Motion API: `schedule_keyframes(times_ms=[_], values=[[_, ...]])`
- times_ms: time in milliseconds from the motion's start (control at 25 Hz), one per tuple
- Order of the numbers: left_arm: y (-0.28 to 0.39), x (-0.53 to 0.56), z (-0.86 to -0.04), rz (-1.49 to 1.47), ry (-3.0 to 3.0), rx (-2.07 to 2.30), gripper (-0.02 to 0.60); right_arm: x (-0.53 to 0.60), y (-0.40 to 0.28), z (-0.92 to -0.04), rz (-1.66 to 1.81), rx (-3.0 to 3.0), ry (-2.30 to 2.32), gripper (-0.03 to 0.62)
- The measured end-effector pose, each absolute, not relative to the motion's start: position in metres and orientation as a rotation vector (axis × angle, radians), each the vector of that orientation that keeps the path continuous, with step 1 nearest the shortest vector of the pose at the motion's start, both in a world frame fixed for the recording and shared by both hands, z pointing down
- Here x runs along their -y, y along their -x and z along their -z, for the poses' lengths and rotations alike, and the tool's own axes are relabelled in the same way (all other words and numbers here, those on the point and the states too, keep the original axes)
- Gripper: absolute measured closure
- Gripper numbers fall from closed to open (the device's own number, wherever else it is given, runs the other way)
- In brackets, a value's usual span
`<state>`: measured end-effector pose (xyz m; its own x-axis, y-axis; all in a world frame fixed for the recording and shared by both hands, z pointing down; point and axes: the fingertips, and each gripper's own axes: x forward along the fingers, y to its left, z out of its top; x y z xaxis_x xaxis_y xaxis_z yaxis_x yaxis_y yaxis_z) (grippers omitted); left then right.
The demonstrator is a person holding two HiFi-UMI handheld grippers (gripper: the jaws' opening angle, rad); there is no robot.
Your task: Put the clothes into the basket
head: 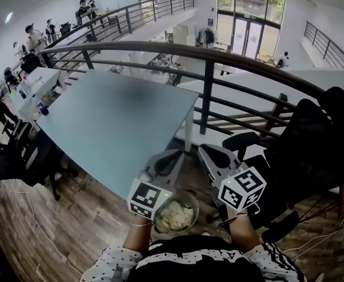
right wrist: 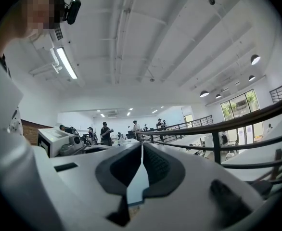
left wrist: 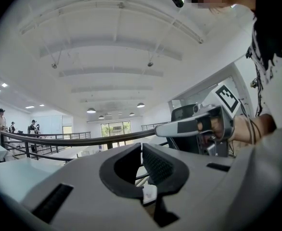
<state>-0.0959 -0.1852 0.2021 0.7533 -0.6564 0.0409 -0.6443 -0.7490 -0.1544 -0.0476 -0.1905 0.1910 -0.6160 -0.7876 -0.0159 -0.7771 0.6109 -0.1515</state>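
A round basket (head: 191, 198) stands on the wooden floor just in front of the person, with cream-coloured clothes (head: 175, 217) lying inside it. My left gripper (head: 173, 155) is held level above the basket's left side, its jaws shut with nothing between them. Beside it, over the basket's right side, my right gripper (head: 207, 151) is also shut and empty. In the left gripper view the closed jaws (left wrist: 142, 147) point at the railing, and the right gripper (left wrist: 198, 125) shows to the right. In the right gripper view the jaws (right wrist: 141, 146) meet with no gap.
A pale blue table (head: 110, 119) stretches ahead and to the left. A dark metal railing (head: 207, 75) runs across behind it. Black office chairs (head: 310, 145) stand at the right, another chair (head: 19, 157) at the left. Cables lie on the floor (head: 37, 222).
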Motion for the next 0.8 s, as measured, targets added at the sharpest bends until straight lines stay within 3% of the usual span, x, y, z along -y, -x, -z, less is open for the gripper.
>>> schedule_keyframes(times_ms=[800], values=[[0.0968, 0.1780, -0.2015, 0.147, 2.816, -1.068, 0.561, 0.1820, 0.0448, -0.1889, 0.214, -2.736, 1.330, 0.562]])
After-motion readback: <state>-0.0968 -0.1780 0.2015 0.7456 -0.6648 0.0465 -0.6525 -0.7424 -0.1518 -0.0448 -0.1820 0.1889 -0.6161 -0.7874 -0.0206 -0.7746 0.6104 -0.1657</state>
